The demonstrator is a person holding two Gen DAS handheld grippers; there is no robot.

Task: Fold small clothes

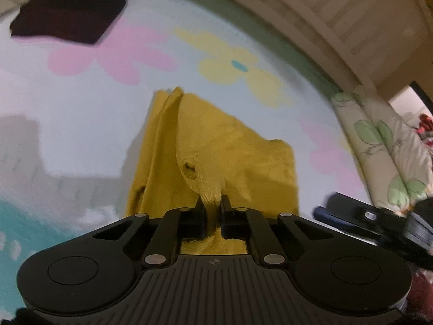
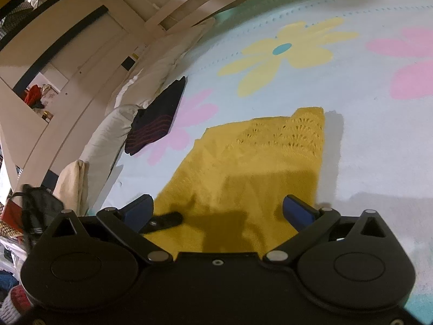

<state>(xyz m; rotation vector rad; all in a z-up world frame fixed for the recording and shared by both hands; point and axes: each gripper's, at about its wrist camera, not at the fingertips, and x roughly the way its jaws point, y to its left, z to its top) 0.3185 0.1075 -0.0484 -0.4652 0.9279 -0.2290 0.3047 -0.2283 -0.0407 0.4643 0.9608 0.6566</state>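
Observation:
A mustard-yellow knit garment [image 1: 216, 157] lies on a pale flowered bedspread [image 1: 81, 103]. My left gripper [image 1: 213, 203] is shut on a pinched fold of the garment and lifts that part, so the cloth hangs in pleats ahead of the fingers. In the right wrist view the same garment [image 2: 243, 162] lies flat, with a lace-patterned end farthest from me. My right gripper [image 2: 219, 208] is open and empty just above the garment's near end, its blue fingers [image 2: 140, 211] spread wide. The right gripper also shows at the right edge of the left wrist view [image 1: 373, 216].
A folded dark maroon garment [image 1: 67, 16] lies at the far side of the bedspread; it also shows in the right wrist view [image 2: 157, 119] beside white pillows [image 2: 130, 108]. A leaf-patterned pillow [image 1: 384, 146] lies at the right. A wooden bed frame [image 1: 338, 27] borders the bed.

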